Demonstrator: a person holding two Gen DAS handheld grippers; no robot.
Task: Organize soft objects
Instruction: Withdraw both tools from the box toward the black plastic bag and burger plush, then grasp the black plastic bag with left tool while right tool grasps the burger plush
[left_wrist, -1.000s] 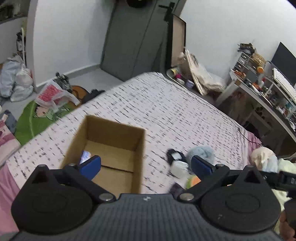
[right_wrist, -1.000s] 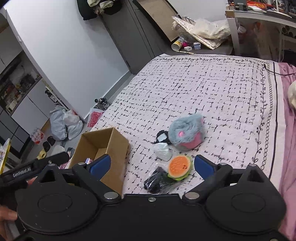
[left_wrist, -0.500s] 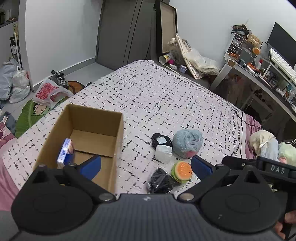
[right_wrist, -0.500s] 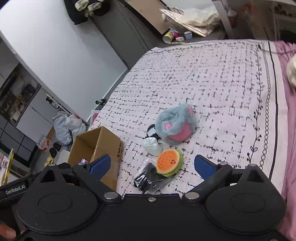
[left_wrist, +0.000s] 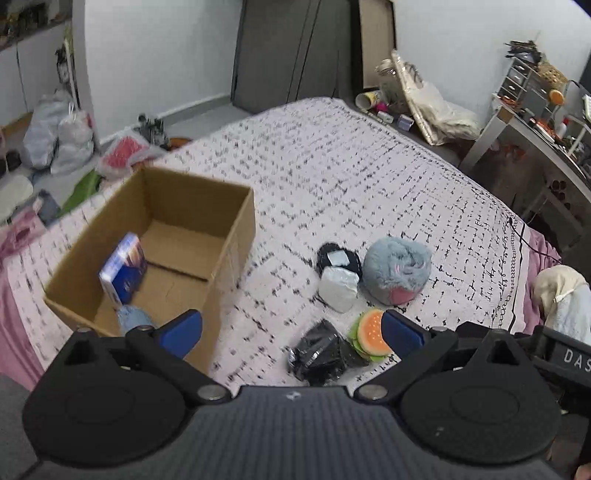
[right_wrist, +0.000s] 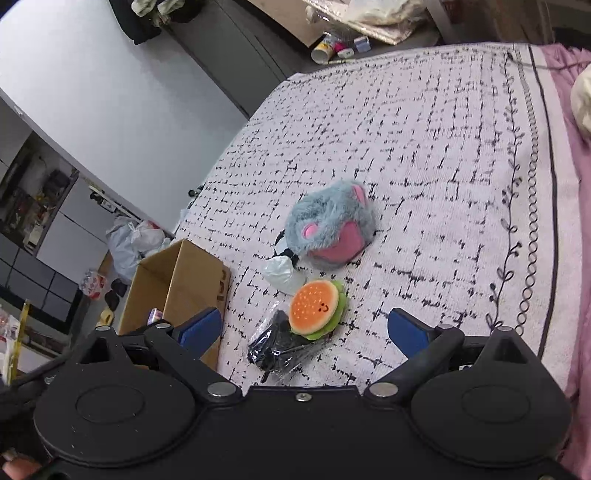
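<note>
On the patterned bedspread (left_wrist: 332, 177) stands an open cardboard box (left_wrist: 229, 236) (right_wrist: 181, 273) holding a blue carton (left_wrist: 123, 271) and a pale blue soft item (left_wrist: 131, 319). To its right lie a grey-and-pink fluffy plush (left_wrist: 397, 271) (right_wrist: 332, 229), a white packet (left_wrist: 338, 290) (right_wrist: 280, 273), a black round item (left_wrist: 338, 254), a burger plush (left_wrist: 371, 332) (right_wrist: 317, 308) and a black bagged item (left_wrist: 323, 352) (right_wrist: 280, 345). My left gripper (left_wrist: 291, 332) is open, above the box's near right corner. My right gripper (right_wrist: 304, 330) is open over the burger plush, not touching it.
The bed's left edge drops to a floor with bags (left_wrist: 59, 133) and clutter. A desk (left_wrist: 524, 125) with shelves stands at the right. A pink sheet and a cream plush (left_wrist: 561, 288) lie on the bed's right side. A dark wardrobe (left_wrist: 295, 48) stands beyond the bed.
Both grippers have pulled back and tilted down, so the box's inside and the pile of soft items show more fully. Nothing was picked up.
</note>
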